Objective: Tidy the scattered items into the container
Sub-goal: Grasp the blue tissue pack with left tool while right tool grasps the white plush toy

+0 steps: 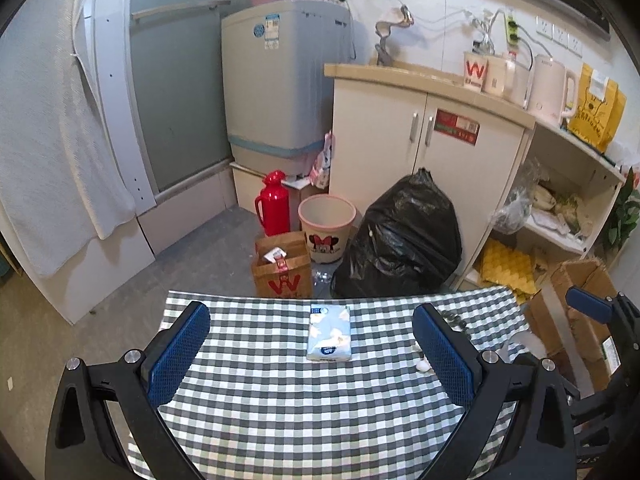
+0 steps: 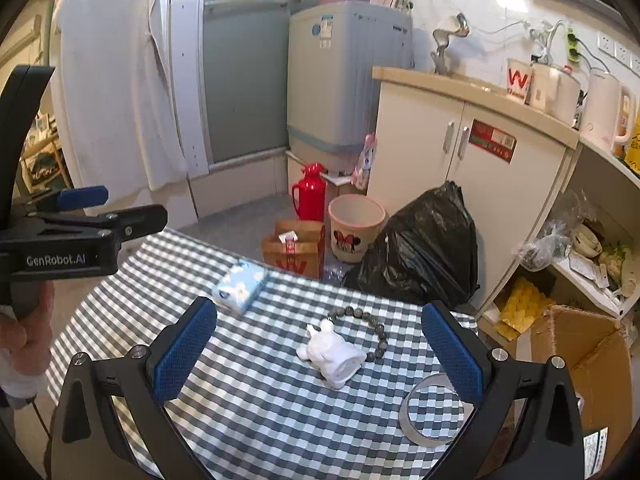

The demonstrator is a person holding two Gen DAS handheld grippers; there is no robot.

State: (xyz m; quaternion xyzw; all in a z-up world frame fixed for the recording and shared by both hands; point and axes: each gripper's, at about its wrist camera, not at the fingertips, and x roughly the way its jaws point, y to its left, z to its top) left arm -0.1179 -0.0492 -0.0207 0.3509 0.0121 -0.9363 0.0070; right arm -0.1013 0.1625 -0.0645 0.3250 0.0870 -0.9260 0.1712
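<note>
**Both grippers empty over the table**

While both the left gripper [image 1: 312, 360] and right gripper [image 2: 320, 354] hang spread wide, the tissue pack [image 2: 240, 286] lies beyond the white toy [image 2: 334, 354]; bracelet [image 2: 374, 330] touches the toy, tape ring [image 2: 408, 414] near it.

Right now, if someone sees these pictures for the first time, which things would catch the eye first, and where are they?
Probably the checked tablecloth, with a white bunny figurine lying near its middle, a dark bead bracelet curving around it and a tape ring nearer the right gripper. A blue tissue pack lies ahead of the open left gripper. Behind the table, a big black rubbish bag and a bright red flask stand on the floor.
</note>
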